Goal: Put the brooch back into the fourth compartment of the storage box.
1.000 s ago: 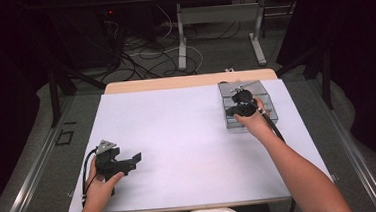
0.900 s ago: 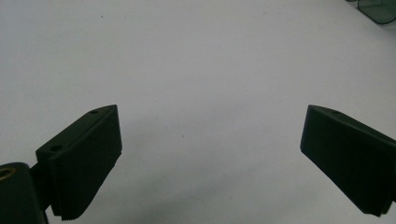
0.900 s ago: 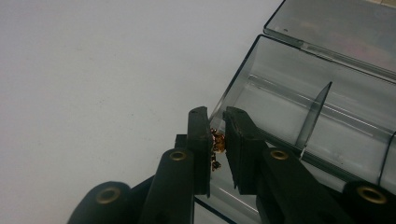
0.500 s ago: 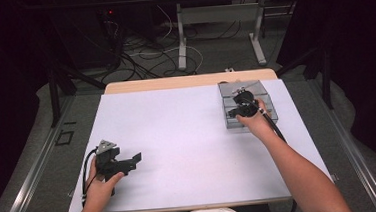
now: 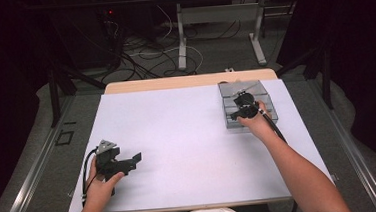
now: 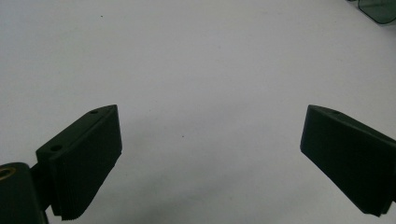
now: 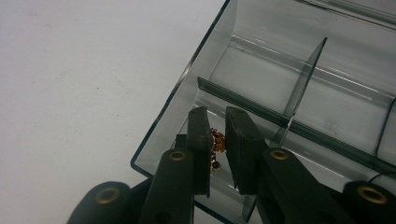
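A clear grey compartment box (image 5: 272,105) sits at the far right of the white table cover (image 5: 177,122). My right gripper (image 5: 241,107) reaches down into the box's near-left compartment. In the right gripper view its jaws (image 7: 217,122) stand nearly together, pinching a small gold-coloured piece (image 7: 217,140) just above the box floor (image 7: 261,74). My left gripper (image 5: 132,161) rests low over the near-left part of the cover. It is wide open (image 6: 210,126), with bare white surface between its fingers.
Thin dividers (image 7: 303,79) split the box into several cells. A corner of the box (image 6: 378,9) appears at the top right of the left gripper view. The wooden table edge (image 5: 189,81) runs behind the cover; cables and table legs lie on the floor beyond.
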A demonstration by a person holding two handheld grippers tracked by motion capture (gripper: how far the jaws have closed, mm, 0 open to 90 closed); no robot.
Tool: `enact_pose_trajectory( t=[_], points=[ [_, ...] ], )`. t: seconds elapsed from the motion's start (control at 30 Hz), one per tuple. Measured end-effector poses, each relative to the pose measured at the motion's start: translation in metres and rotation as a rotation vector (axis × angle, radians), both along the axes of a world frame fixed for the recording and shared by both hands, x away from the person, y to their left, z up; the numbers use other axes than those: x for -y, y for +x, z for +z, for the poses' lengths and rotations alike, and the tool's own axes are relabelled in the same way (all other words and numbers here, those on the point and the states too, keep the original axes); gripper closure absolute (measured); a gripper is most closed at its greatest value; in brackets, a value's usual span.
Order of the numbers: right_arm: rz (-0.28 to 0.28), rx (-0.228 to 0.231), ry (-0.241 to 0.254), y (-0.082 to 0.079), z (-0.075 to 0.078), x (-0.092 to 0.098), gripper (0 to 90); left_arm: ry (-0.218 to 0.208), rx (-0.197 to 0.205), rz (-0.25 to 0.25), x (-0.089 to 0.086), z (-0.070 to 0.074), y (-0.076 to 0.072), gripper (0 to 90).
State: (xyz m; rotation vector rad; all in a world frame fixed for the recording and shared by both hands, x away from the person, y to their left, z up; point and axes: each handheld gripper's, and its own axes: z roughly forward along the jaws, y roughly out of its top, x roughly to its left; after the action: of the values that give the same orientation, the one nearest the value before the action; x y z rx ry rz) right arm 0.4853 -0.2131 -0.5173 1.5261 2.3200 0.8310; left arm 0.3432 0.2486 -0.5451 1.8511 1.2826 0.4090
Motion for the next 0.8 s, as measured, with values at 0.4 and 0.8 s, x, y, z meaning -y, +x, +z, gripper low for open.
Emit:
enact_pose_trajectory(
  t=[0.4,0.8],
  points=[
    [0.010,0.005,0.003,-0.0004,-0.0003,-0.0010,80.4,0.005,-0.004,-0.004,-0.0005,0.0005,-0.0008,5.4],
    [-0.004,0.018,0.006,-0.0022,0.0035,0.0006,71.0,-0.006,0.003,0.005,0.0006,-0.0004,-0.0009,5.4]
  ],
)
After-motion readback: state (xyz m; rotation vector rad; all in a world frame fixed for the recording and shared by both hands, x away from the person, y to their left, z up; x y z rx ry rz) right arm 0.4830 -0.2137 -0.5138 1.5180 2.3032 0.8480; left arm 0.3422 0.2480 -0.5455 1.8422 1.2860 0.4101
